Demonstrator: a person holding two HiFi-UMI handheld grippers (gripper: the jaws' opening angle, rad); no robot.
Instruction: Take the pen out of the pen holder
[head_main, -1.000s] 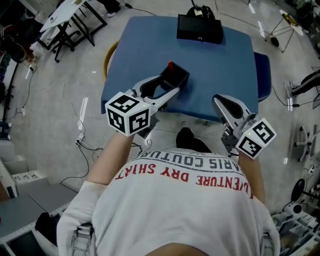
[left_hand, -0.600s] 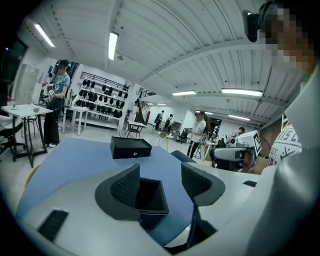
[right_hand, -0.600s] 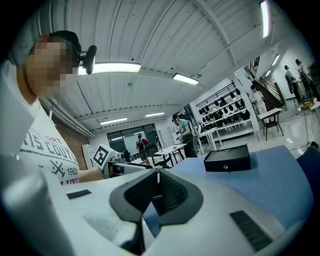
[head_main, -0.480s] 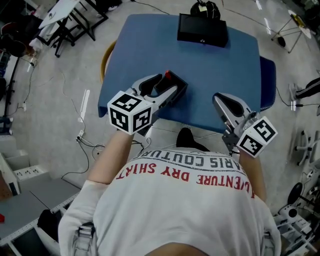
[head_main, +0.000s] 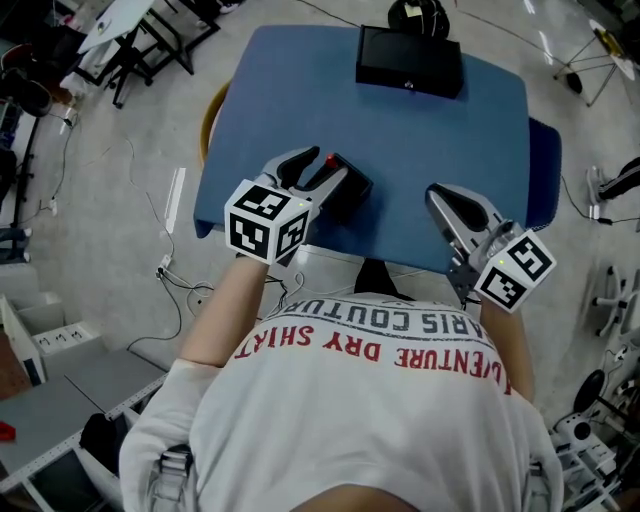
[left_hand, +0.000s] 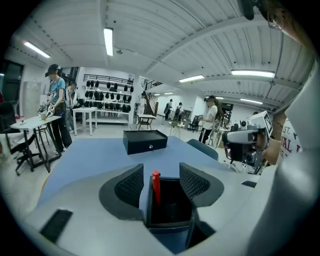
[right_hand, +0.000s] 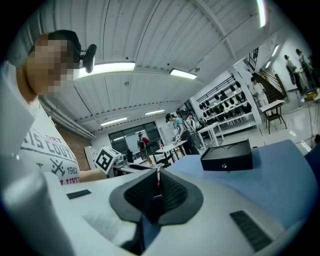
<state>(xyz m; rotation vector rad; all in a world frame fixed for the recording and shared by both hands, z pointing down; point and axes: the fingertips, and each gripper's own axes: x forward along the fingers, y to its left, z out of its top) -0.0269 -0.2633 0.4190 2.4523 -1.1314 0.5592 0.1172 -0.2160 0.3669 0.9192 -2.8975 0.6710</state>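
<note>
A black open-topped pen holder (head_main: 352, 188) stands near the front left of the blue table (head_main: 440, 130), with a red pen (head_main: 331, 160) upright inside it. My left gripper (head_main: 328, 166) reaches over the table's front edge, and its jaws are closing on either side of the holder. In the left gripper view the holder (left_hand: 167, 207) sits between the ribbed pads (left_hand: 131, 185) with a gap still showing, and the pen (left_hand: 155, 187) leans at its left wall. My right gripper (head_main: 437, 197) hovers over the front right of the table, with its pads together and nothing held (right_hand: 157, 189).
A flat black box (head_main: 410, 60) lies at the table's far edge, also in the left gripper view as the black box (left_hand: 145, 141). Chairs stand at the table's left and right sides. Cables run across the floor, and people and white tables are far behind.
My left gripper has moved forward and down, so the pen holder now lies deeper between its jaws. The right gripper has shifted only slightly.
</note>
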